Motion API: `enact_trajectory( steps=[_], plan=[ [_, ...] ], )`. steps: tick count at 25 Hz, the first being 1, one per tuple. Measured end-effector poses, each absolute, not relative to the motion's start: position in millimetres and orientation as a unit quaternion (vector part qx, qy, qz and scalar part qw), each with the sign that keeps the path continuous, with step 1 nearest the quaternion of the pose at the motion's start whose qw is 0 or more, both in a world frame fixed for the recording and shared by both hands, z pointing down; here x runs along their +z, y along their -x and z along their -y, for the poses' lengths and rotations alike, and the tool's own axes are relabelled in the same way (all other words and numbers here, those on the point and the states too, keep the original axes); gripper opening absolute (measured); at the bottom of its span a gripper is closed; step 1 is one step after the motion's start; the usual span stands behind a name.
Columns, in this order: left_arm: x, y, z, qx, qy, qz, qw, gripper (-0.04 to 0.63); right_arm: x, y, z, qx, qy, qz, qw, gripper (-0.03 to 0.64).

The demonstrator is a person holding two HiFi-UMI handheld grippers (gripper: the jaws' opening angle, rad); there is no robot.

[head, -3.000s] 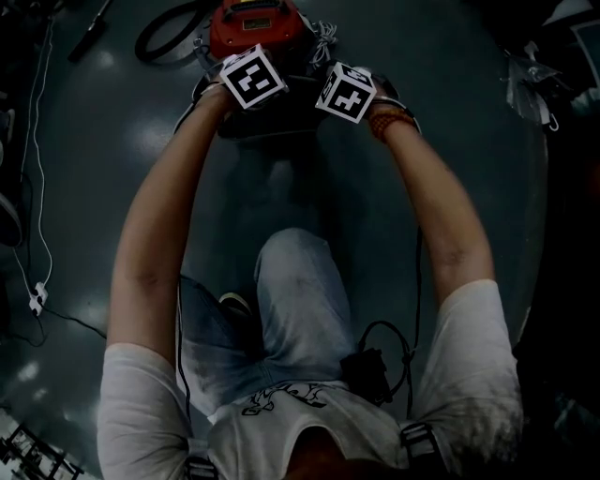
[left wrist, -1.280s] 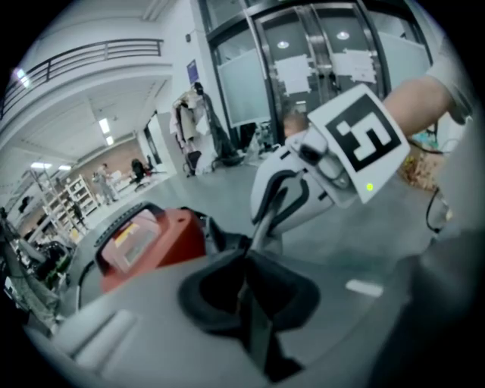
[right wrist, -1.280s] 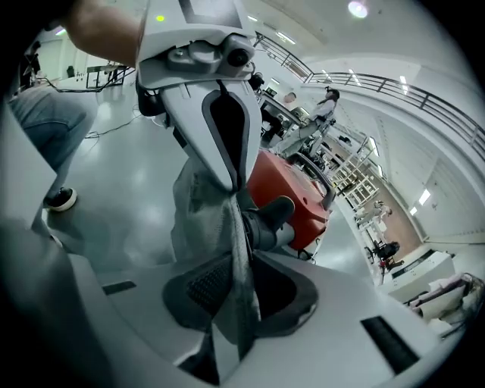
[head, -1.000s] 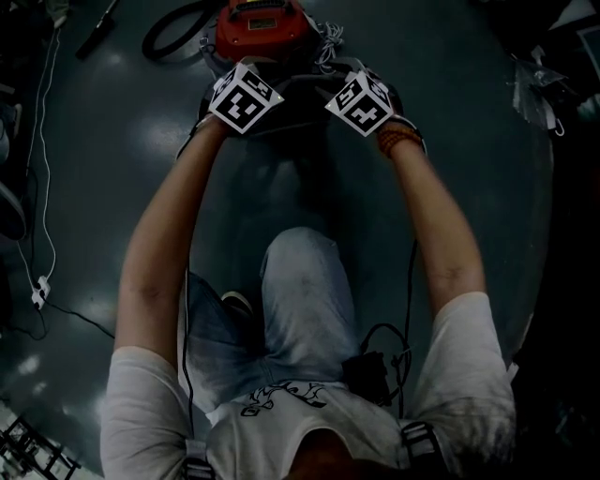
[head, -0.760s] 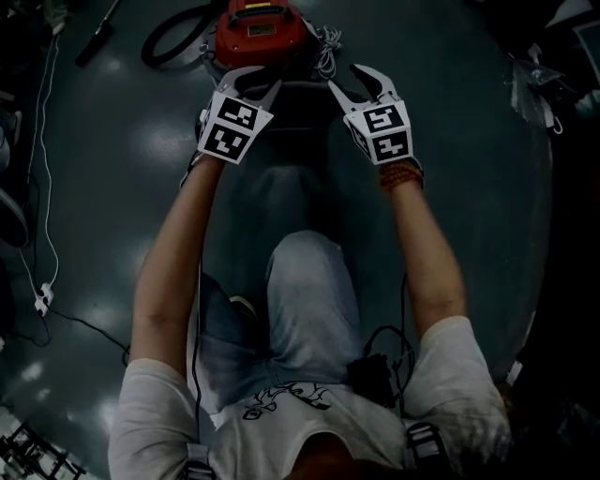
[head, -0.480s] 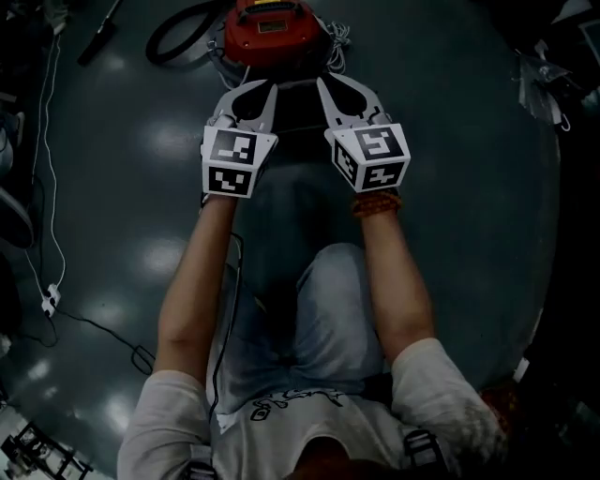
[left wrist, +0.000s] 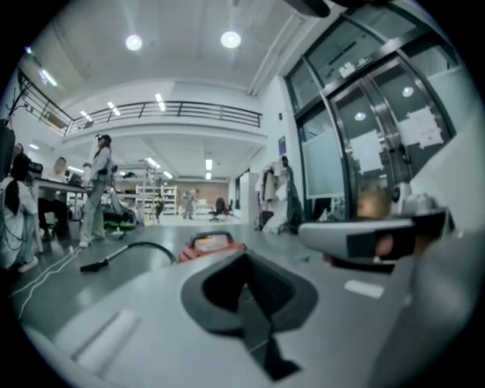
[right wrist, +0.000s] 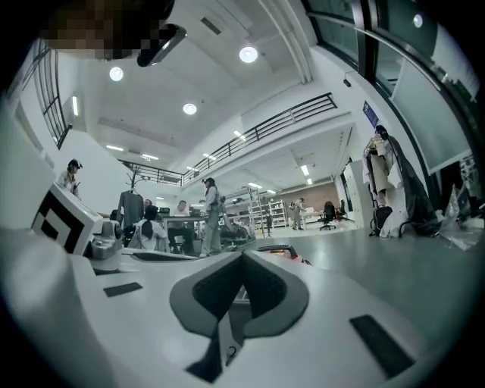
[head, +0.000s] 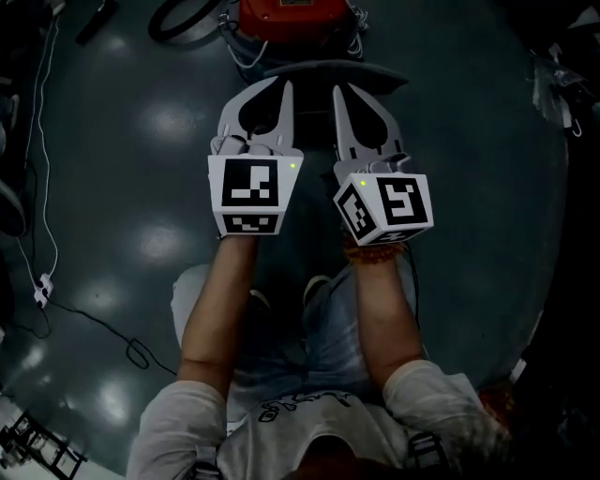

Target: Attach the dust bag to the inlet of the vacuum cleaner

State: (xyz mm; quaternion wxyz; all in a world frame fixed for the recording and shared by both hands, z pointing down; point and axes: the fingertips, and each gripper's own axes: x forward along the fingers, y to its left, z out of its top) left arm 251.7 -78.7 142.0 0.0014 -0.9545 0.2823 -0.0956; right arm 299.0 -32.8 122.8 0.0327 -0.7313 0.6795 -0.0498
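Note:
The red vacuum cleaner (head: 295,13) sits on the floor at the top of the head view, with a dark grey part (head: 328,71) in front of it. My left gripper (head: 287,86) and right gripper (head: 337,90) are held side by side above the floor, pointing level toward the machine. Both are shut and hold nothing. In the left gripper view the shut left gripper (left wrist: 244,261) points at the vacuum cleaner (left wrist: 212,246), which lies beyond it. In the right gripper view the red top (right wrist: 284,251) peeks over the shut right gripper (right wrist: 242,258). I cannot make out a dust bag.
A black hose (head: 183,21) curls left of the vacuum, its nozzle (left wrist: 95,265) lying on the floor. A white cable (head: 42,141) runs down the left side. Clutter (head: 558,84) lies at the right edge. People (left wrist: 95,189) stand at tables far off.
Both grippers lifted off the vacuum, drew back toward the person and turned from pointing down to level. Their jaws, open a moment ago, have closed. The vacuum now sits farther up the picture.

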Motion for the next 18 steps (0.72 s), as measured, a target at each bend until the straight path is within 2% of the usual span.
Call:
enact_trajectory(
  steps=[7, 18],
  plan=[
    [154, -248, 74, -0.096, 0.956, -0.275, -0.013, 0.003, 134, -289, 38, -0.042, 0.73, -0.682, -0.001, 0.011],
    [157, -242, 76, -0.099, 0.956, -0.276, -0.016, 0.003, 133, -278, 46, -0.041, 0.725, -0.687, 0.0, 0.011]
  ],
)
